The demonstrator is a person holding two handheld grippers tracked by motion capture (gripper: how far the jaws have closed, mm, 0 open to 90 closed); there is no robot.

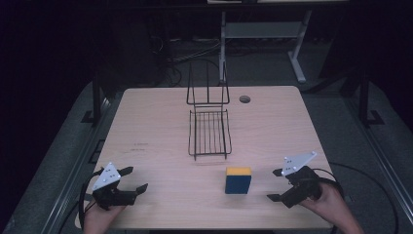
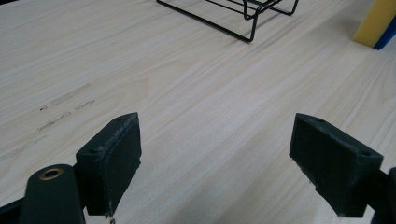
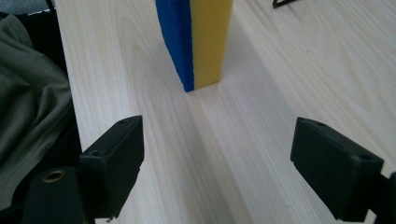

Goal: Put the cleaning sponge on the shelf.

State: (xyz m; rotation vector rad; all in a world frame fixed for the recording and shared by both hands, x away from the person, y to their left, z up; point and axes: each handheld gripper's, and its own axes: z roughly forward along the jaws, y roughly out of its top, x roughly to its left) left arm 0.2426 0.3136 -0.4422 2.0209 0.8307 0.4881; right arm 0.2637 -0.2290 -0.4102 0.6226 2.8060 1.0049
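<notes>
In the lower left of the high view, the left gripper (image 1: 130, 179) sits low over the wooden table (image 1: 156, 126), held in a hand at the bottom edge, its jaws spread wide with nothing between them; its own view confirms this, with both black pads (image 2: 112, 163) standing far apart over bare wood and faint pencil-like marks on the tabletop at the left of that frame. Moving toward the centre of the high view, a black wire rack (image 1: 209, 131) stands on the table, its upright back toward the top of the frame and its flat tray reaching toward the bottom. Just below and right of the rack, well apart from it, a blue and yellow sponge (image 1: 238, 180) stands upright on edge, yellow layer on top as seen from above. In the lower right, the right gripper (image 1: 275, 185) points toward the sponge, near it but not touching, jaws likewise spread and empty; in its own view the sponge (image 3: 196, 42) rises upright in the upper middle, ahead of the open pads.
</notes>
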